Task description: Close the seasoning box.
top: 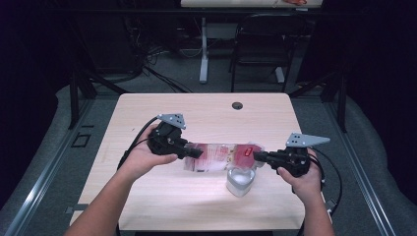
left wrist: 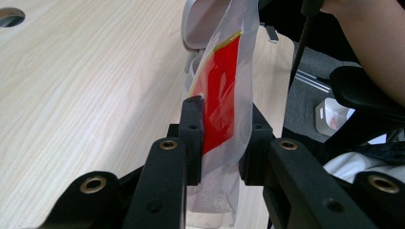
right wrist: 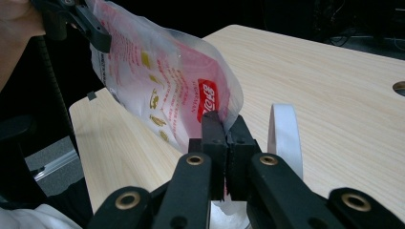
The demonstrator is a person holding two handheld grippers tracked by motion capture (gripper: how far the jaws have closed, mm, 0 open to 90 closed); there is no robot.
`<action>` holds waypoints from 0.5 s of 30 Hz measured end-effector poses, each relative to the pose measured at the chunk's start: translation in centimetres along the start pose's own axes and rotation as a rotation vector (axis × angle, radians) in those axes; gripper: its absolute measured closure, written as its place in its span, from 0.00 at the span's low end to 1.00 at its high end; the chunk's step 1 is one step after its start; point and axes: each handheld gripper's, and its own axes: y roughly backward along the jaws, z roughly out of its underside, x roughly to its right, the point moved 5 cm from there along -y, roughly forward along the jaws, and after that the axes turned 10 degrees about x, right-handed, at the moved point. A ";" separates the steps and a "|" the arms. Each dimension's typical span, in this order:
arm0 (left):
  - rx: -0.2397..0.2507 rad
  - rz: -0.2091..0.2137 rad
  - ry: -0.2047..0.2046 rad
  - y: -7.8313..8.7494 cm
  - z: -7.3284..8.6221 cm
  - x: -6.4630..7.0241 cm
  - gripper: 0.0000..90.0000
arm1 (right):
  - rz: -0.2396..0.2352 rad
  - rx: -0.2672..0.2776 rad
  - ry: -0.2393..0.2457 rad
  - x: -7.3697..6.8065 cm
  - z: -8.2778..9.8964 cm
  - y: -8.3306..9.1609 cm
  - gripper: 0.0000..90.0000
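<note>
Both grippers (top: pixel 194 153) (top: pixel 259 157) level, pinching pouch (top: pixel 219 157)

A pale wood-grain table top (top: pixel 147 105) carries a round dark cable hole (top: pixel 237 105) near its far edge. Beyond the table, on the grey floor (top: pixel 172 73), stands a black metal chair (top: pixel 258 46), next to the white leg of another desk (top: pixel 203 49). Loose black cables (top: pixel 147 56) lie tangled on the floor at the far left.

Bright overhead light washes the pale table (top: pixel 147 113) while the room around stays dark, and the high view looks soft.
</note>
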 end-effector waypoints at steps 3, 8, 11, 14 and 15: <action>0.006 0.004 0.010 0.0 0.3 -0.1 0.84 | -0.003 0.007 -0.005 0.0 0.0 0.0 0.98; 0.010 0.004 0.014 0.0 0.6 -0.2 0.84 | -0.011 0.014 -0.007 0.0 -0.1 0.0 0.96; 0.010 0.008 0.016 -0.1 0.8 -0.3 0.84 | -0.014 0.015 -0.006 -0.1 -0.1 0.0 0.96; 0.014 0.010 0.021 -0.1 0.9 -0.4 0.84 | -0.017 0.015 -0.011 -0.1 -0.1 0.0 0.95; 0.006 -0.007 0.018 -0.1 1.0 -0.4 0.84 | -0.021 0.015 -0.015 -0.1 0.0 0.0 0.95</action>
